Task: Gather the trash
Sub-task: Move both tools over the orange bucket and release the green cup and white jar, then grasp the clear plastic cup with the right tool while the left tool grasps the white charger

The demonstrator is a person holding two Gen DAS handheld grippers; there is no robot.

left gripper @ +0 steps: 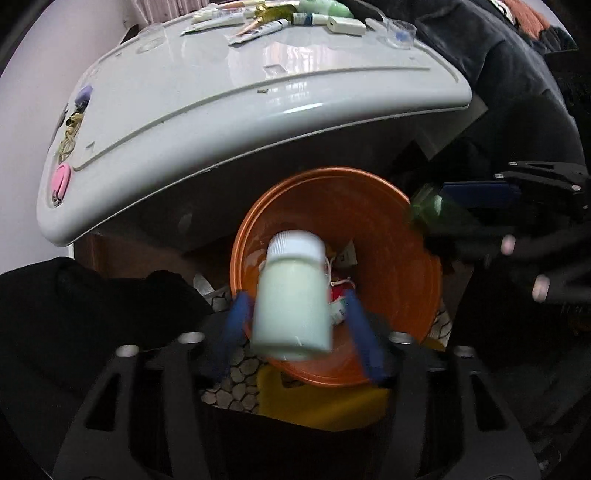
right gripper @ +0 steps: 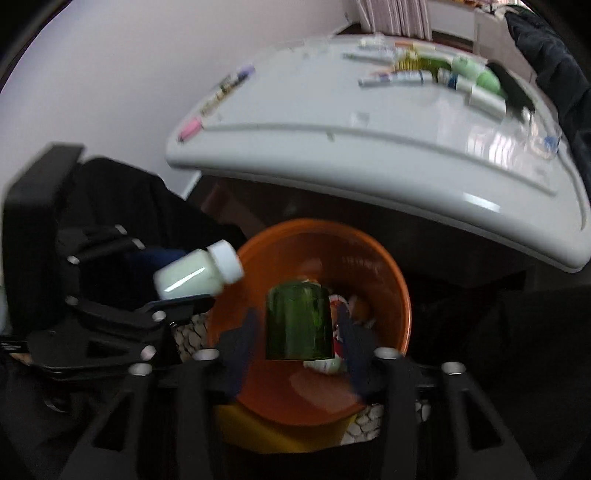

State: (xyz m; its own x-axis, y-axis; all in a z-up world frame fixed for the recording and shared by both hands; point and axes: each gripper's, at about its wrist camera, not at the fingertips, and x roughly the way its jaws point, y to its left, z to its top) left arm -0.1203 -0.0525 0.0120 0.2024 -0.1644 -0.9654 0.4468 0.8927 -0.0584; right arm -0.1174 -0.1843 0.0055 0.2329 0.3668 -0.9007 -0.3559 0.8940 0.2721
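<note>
An orange bin (left gripper: pixel 406 295) (right gripper: pixel 388 280) stands on the floor below both grippers, with some scraps in its bottom. In the left wrist view, a pale green bottle with a white cap (left gripper: pixel 291 306) hangs between the blue pads of my left gripper (left gripper: pixel 295 299). A gap shows on each side of it, so the jaws stand open. In the right wrist view, a dark green jar (right gripper: pixel 297 325) sits between the pads of my right gripper (right gripper: pixel 298 314), likewise clear of both pads. Each gripper also shows at the edge of the other's view, with the bottle (right gripper: pixel 192 277) and the jar (left gripper: pixel 428 206).
A white table (left gripper: pixel 221 103) (right gripper: pixel 369 147) overhangs the bin, carrying tubes (left gripper: pixel 258 26), small bottles and clips. A yellow object (left gripper: pixel 321 398) lies by the bin on a pebble-patterned mat. Dark cloth fills the left and right sides.
</note>
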